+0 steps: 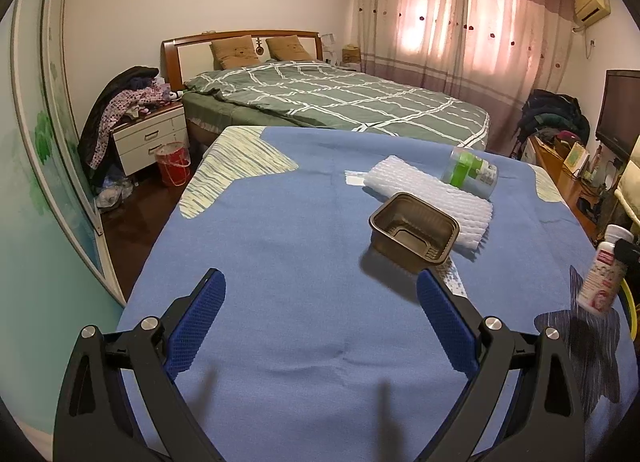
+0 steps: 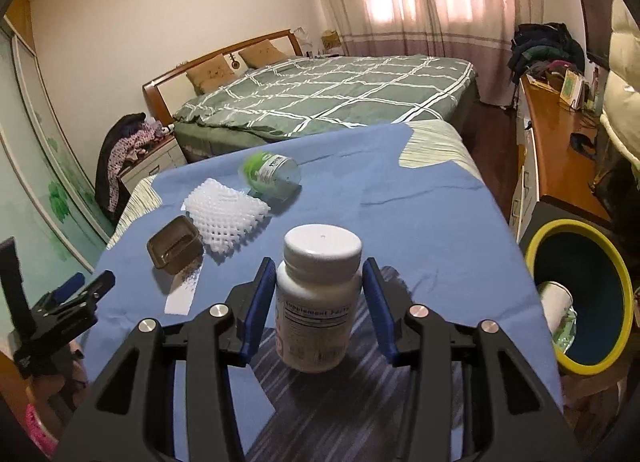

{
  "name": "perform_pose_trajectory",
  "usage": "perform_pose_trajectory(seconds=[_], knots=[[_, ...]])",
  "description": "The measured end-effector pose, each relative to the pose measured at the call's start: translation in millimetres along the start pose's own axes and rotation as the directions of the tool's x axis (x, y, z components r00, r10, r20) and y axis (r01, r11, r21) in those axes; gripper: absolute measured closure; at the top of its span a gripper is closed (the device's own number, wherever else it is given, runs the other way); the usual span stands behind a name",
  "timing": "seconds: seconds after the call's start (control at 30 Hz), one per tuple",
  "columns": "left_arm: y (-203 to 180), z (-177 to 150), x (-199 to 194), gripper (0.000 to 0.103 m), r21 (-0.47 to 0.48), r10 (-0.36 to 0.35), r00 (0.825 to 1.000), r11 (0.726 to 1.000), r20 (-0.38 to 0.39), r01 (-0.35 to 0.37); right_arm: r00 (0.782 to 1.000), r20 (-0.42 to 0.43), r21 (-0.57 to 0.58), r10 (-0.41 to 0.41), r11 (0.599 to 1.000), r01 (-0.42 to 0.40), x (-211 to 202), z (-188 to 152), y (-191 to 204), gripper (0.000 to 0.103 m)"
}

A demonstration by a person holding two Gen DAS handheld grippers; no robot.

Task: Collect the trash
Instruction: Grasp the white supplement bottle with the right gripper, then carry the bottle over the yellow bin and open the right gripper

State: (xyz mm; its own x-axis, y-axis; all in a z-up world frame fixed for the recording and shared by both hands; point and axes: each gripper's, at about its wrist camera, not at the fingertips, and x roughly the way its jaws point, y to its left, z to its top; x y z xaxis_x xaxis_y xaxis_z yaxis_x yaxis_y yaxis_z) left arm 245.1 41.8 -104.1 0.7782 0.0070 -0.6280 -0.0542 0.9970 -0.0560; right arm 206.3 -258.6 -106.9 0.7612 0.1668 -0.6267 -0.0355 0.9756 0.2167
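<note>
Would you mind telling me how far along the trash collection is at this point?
Done: the yellow-rimmed bin beside the table already holds a white cup-like item. In hand: the right tongs grip a white supplement bottle, apparently lifted clear of the blue cloth. Left: the brown tray, white foam netting and green-labelled jar lie there; the left tongs are open and empty.

bottle (image 2: 318, 302): white | tray (image 1: 414, 227): brown | cloth (image 1: 280, 230): blue
</note>
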Motion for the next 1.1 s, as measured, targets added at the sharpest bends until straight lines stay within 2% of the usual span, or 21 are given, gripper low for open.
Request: perform_pose_trajectory(seconds=[0.37, 0.57, 0.7, 0.9, 0.97, 1.0, 1.1], knots=[[-3, 0, 3, 0.008, 0.008, 0.0, 1.0, 1.0, -0.01, 0.0, 0.999, 0.035, 0.084, -0.012, 0.996, 0.009, -30, -4, -39, 0.06], [-5, -1, 5, 0.008, 0.011, -0.008, 1.0, 1.0, -0.017, 0.008, 0.99, 0.088, 0.157, -0.106, 0.983, 0.092, -53, 0, -82, 0.06], [-6, 0, 6, 0.008, 0.01, -0.015, 1.0, 1.0, -0.019, 0.015, 0.963, 0.109, 0.234, -0.245, 0.948, 0.215, -64, 1, -126, 0.06], [-11, -1, 10, 0.008, 0.018, -0.035, 0.999, 0.999, -0.037, 0.035, 0.898, 0.06, 0.317, -0.436, 0.861, 0.397, -54, -2, -185, 0.059], [-14, -1, 10, 0.008, 0.024, -0.04, 0.998, 0.999, -0.04, 0.041, 0.881, 0.038, 0.332, -0.472, 0.837, 0.435, -46, -5, -195, 0.058], [-15, -2, 10, 0.008, 0.026, -0.044, 0.998, 0.999, -0.041, 0.045, 0.876, 0.03, 0.342, -0.482, 0.828, 0.444, -44, -8, -198, 0.051], [-20, -2, 11, 0.008, 0.035, -0.057, 0.997, 0.998, -0.048, 0.059, 0.875, 0.03, 0.353, -0.483, 0.824, 0.443, -37, -14, -196, 0.046]])
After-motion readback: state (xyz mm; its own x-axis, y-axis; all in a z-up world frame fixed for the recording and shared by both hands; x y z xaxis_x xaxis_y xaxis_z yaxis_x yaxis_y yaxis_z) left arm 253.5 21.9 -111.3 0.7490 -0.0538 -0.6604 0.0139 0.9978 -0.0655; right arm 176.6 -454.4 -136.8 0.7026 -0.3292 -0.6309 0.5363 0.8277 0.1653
